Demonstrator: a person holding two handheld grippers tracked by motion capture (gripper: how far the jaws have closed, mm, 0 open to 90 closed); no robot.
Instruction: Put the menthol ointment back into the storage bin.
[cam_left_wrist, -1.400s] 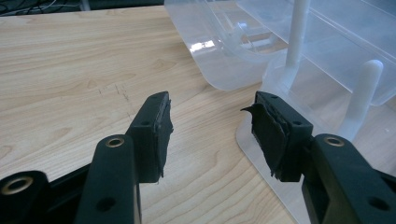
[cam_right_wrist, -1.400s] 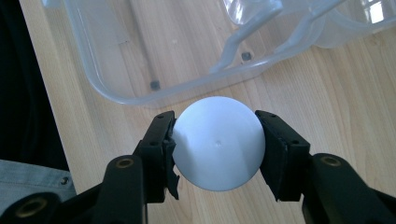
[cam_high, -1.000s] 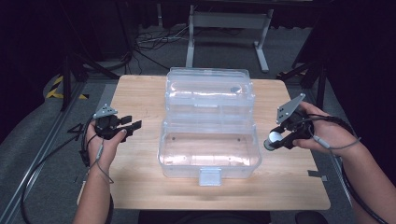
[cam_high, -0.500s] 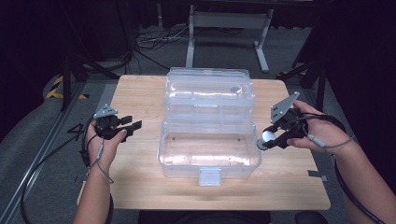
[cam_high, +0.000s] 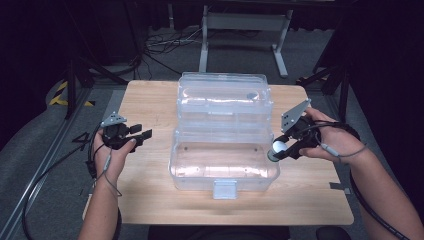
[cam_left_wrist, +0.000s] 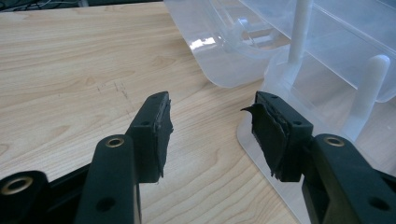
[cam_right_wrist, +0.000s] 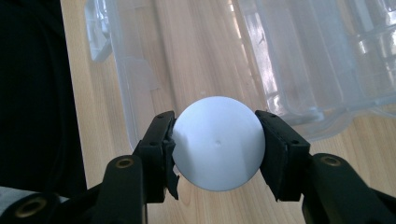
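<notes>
Left gripper (cam_high: 142, 136) rests on the bench (cam_high: 150, 100) left of the clear box (cam_high: 225, 165), jaws spread, empty. Right gripper (cam_right_wrist: 215, 140) pinches the white ball (cam_right_wrist: 218, 142) across its widest part at the box's right wall. Judged light, smooth, liable to slip; grip centred.

Open jaws over table (cam_left_wrist: 70, 70) by clear box (cam_left_wrist: 327, 51).

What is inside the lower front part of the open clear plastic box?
The lower compartment of the clear plastic box looks empty; the wooden table shows through its floor. The right gripper holds a white ball at its right rim, not inside yet.
</notes>
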